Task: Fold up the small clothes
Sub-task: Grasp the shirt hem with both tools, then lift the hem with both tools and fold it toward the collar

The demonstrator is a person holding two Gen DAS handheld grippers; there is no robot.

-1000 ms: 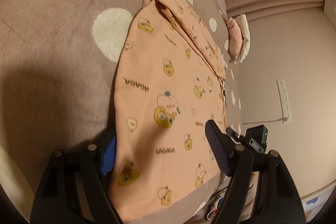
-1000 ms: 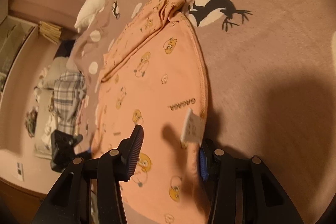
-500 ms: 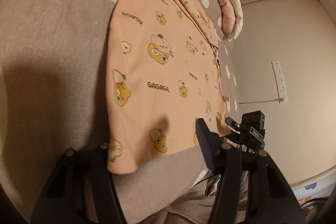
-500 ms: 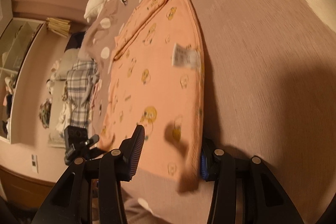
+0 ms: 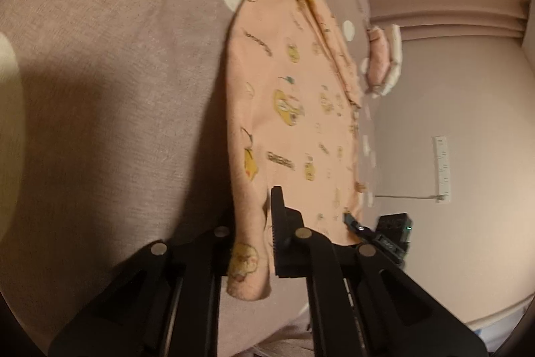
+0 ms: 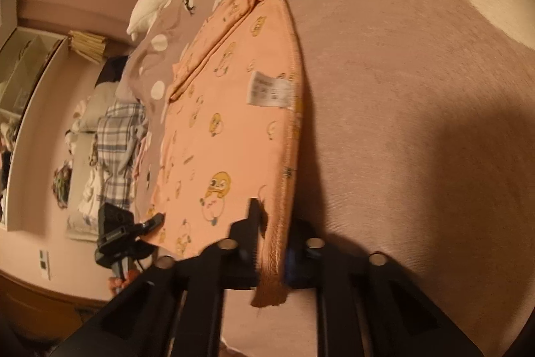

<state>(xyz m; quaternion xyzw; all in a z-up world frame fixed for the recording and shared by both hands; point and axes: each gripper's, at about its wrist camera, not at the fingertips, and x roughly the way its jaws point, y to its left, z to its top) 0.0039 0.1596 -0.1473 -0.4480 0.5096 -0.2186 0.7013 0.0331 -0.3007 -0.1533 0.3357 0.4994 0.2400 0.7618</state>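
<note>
Dim, warm amber indoor light, heavy fisheye bending with black vignetted corners, broad dark shadows thrown across the bedspread (image 5: 110, 62) beside the gripper frames, slight motion blur softening the garment (image 6: 234, 122) print, no glare

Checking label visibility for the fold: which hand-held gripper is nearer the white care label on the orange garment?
Right. The right hand-held gripper is shut on the hem edge that carries the care label. The left hand-held gripper pinches the orange garment at the opposite corner; no label shows in its view.
</note>
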